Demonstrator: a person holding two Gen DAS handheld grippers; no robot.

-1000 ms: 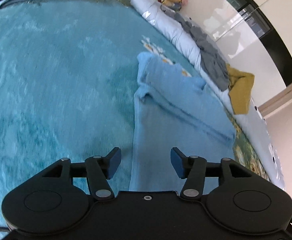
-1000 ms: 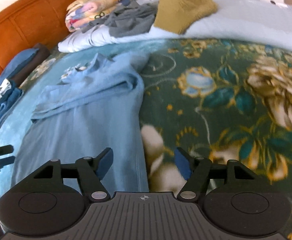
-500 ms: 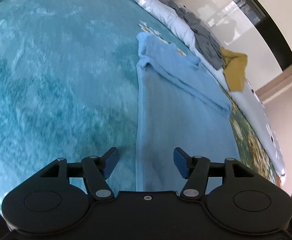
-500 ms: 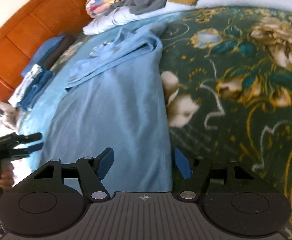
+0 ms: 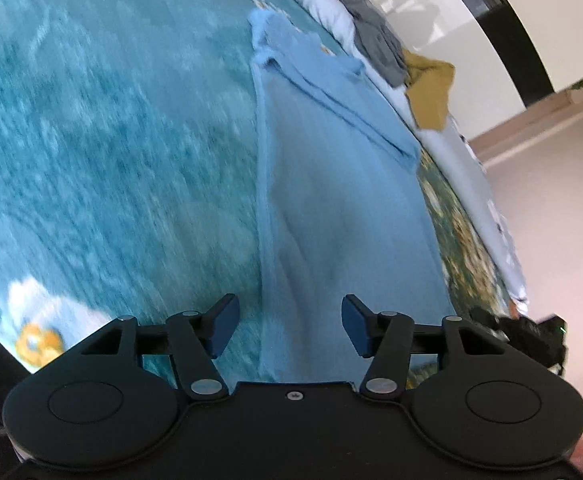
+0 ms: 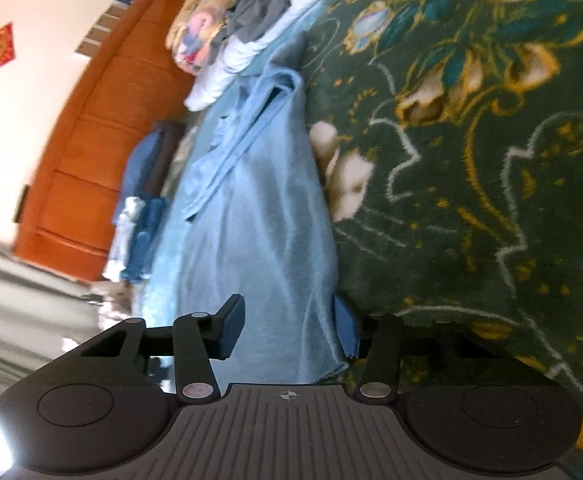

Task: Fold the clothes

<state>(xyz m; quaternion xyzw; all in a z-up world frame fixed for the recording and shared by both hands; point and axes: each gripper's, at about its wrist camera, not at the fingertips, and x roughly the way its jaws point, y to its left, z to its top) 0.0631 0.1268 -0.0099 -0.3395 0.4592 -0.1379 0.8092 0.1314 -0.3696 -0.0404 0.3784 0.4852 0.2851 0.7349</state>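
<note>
Left hand-held gripper (image 5: 287, 330): jaws parted, just closed a little, straddling the near left edge of the light blue shirt (image 5: 343, 200), pads apparently not yet pressing on cloth. Right hand-held gripper (image 6: 289, 330): jaws just narrowed around the near right corner of the same shirt, fabric between them; hard to tell whether the pads already pinch, though a gap shows beside the left pad.

Shirt itself: spread lengthwise on the bed's blanket (image 5: 103, 140), already narrowed into a long strip, with a sleeve folded across the far end. Judged from that, side folds done; cross fold from the near hem toward the collar not yet made.

Further out: a stack of folded clothes (image 6: 143, 224) against the wooden headboard (image 6: 91, 140), suggesting several pieces finished. By the pillow (image 6: 227, 64), a grey garment (image 6: 259, 8) and a mustard one (image 5: 427, 92) lying loose, apparently waiting for folding.
</note>
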